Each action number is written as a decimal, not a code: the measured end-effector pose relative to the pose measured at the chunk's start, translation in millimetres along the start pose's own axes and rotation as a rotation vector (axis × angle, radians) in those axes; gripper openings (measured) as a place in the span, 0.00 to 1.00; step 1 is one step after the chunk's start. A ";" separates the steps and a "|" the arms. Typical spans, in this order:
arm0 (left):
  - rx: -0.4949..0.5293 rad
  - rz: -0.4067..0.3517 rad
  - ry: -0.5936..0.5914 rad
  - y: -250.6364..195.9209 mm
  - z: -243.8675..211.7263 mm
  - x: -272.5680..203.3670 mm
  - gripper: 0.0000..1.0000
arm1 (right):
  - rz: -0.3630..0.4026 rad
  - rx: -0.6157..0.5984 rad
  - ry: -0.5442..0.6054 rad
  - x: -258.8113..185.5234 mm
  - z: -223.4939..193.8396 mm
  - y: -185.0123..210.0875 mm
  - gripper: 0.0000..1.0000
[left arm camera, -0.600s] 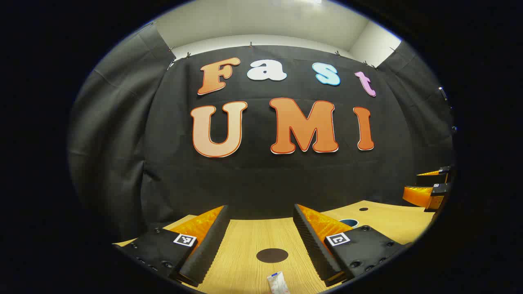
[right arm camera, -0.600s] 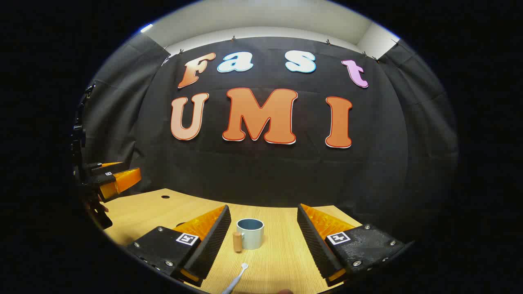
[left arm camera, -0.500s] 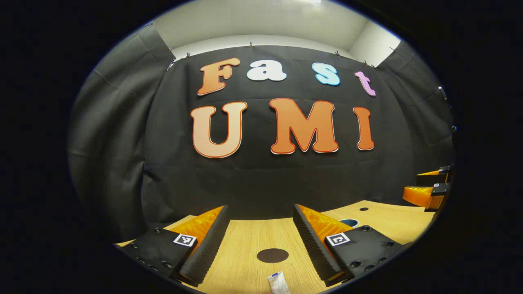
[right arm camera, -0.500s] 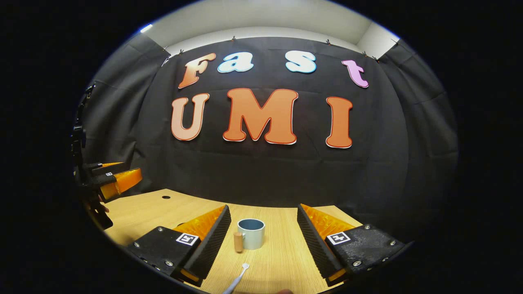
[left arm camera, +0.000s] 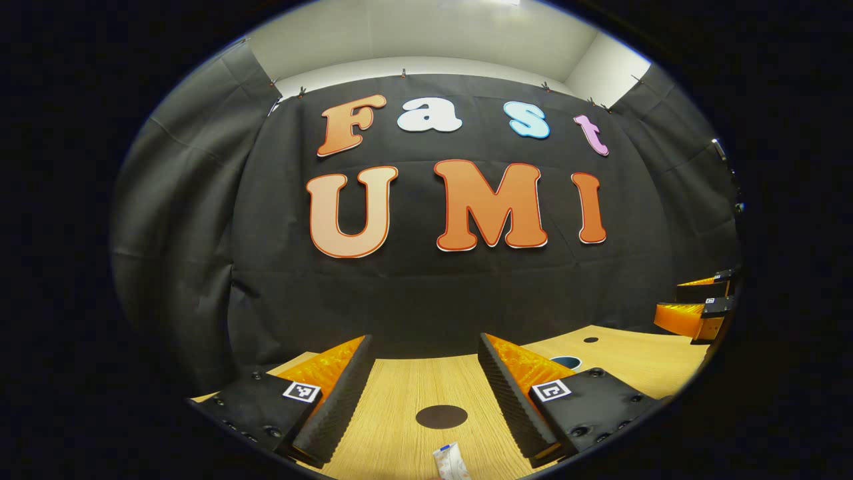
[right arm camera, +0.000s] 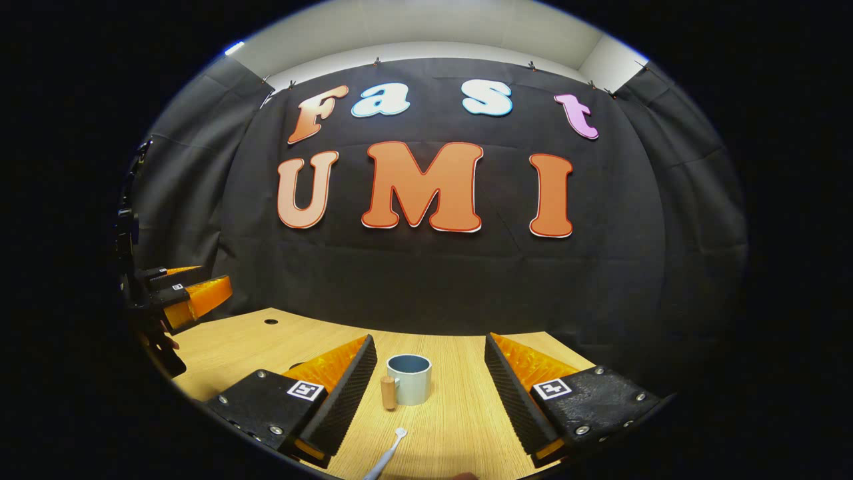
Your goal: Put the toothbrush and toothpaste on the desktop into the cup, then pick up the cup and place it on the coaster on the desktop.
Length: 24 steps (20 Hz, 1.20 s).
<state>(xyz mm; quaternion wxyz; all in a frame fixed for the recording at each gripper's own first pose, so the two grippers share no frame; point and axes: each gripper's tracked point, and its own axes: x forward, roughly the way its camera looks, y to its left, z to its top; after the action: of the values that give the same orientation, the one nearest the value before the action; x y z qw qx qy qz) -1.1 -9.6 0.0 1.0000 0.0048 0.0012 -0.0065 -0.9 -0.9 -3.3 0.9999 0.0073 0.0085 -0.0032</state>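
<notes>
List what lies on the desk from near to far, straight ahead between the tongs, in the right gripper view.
Toothbrush → cup, its wooden handle facing left → far edge of the desk → black cloth wall.

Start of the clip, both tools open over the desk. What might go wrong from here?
1. The toothbrush lies flat and thin between the right tool's fingers, so the pads may slide over it.
2. The cup is small and stands just beyond, so a reach could knock it.
3. The toothpaste sits near the left tool and close to the coaster; a grab might nudge that.
</notes>
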 end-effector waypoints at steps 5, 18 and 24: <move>0.007 0.001 -0.002 -0.7 -0.8 -1.2 0.99 | 0.002 0.001 0.005 0.2 -0.4 0.3 0.98; 0.006 -0.072 0.082 -11.3 -3.5 8.2 0.99 | 0.167 0.004 0.216 3.2 -13.1 30.9 0.98; 0.046 -0.098 0.226 -8.4 -29.1 10.8 1.00 | 0.190 0.072 0.457 -1.1 -47.7 26.6 0.97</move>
<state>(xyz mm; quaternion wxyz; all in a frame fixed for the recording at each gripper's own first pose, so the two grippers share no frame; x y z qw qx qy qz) 9.5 -17.9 -29.2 0.9916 0.0285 0.1139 -0.0548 -2.6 26.4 -50.6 0.9669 0.0444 0.2335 0.0923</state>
